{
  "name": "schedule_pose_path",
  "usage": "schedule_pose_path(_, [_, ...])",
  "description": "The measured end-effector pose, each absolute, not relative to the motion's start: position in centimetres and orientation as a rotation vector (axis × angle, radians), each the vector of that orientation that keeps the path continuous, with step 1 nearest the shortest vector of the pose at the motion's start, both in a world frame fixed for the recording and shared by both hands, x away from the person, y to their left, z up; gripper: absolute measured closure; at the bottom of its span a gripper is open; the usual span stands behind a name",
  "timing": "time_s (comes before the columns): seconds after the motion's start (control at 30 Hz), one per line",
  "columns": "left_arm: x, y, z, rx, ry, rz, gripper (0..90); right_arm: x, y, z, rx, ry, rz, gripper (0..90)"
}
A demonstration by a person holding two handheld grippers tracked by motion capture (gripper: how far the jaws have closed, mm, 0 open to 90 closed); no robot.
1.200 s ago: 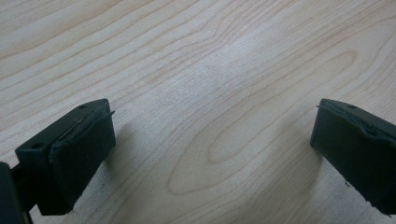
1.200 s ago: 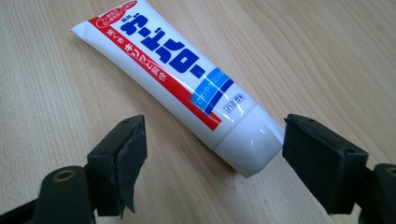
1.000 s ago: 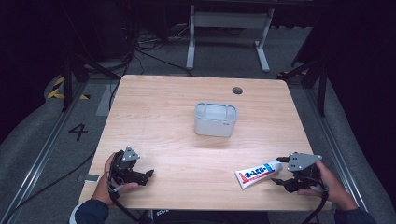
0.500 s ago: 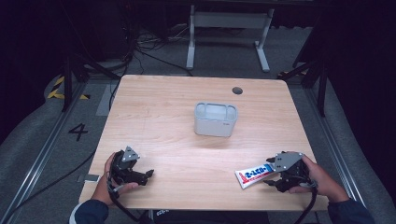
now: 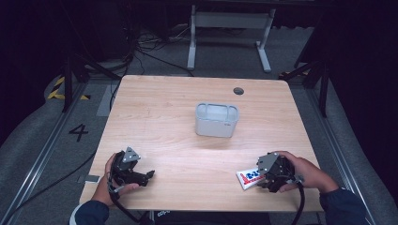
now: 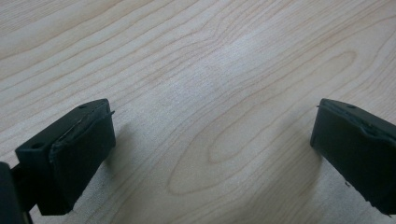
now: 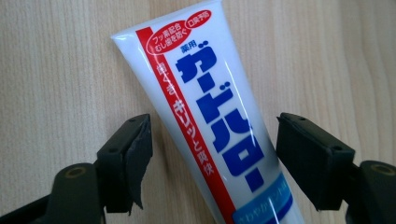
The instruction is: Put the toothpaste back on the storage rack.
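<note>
A pale wooden table (image 5: 159, 122) with a rounded-corner top and a dark round cable hole (image 5: 238, 91) near its far edge stands on grey carpet in a dim room. Behind it are cables on the floor and the grey legs of a metal frame (image 5: 230, 28); at the left runs a floor rail (image 5: 37, 159), with a painted number four (image 5: 78, 132) and yellow-black hazard tape (image 5: 58, 89) beside it.

A grey-white plastic bin (image 5: 216, 120) sits upright near the table's middle, well apart from both hands.

The toothpaste tube (image 7: 205, 116), white with a red stripe and blue lettering, lies flat on the wood near the front right edge (image 5: 249, 178). The right gripper (image 7: 212, 158) straddles it: the jaws stand on either side of the tube with gaps showing, and have just been closing, the pads not yet pressing on it.

The left gripper (image 6: 212, 154) rests at the front left (image 5: 148, 174), jaws wide apart over bare woodgrain, holding nothing.
</note>
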State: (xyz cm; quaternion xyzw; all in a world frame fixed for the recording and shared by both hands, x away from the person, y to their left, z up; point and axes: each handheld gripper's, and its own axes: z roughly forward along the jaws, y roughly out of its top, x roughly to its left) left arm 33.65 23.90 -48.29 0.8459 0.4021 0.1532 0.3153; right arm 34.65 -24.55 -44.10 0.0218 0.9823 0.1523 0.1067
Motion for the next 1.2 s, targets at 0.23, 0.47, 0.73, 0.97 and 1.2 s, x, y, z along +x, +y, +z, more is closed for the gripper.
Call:
schedule_pose_path(0.23, [33.6,23.9,-48.3,2.228,1.06,0.403,0.4,34.8,-22.7,-44.3,-0.013,2.942,0.314,28.8])
schedule_pose_path(0.47, [33.6,23.9,-48.3,2.226,1.062,0.392,0.4,35.7,-21.8,-44.4,-0.059,2.996,0.288,34.4])
schedule_pose_path(0.73, [33.6,23.9,-48.3,2.23,1.058,0.396,0.4,36.7,-21.8,-44.3,-0.048,3.056,0.301,40.1])
schedule_pose_path(0.97, [33.6,24.0,-48.3,2.229,1.056,0.389,0.4,37.6,-22.2,-44.5,-0.005,3.112,0.351,42.5])
schedule_pose_path(1.2, [33.6,24.0,-48.3,2.229,1.051,0.391,0.4,37.3,-22.2,-44.4,-0.009,3.089,0.369,46.2])
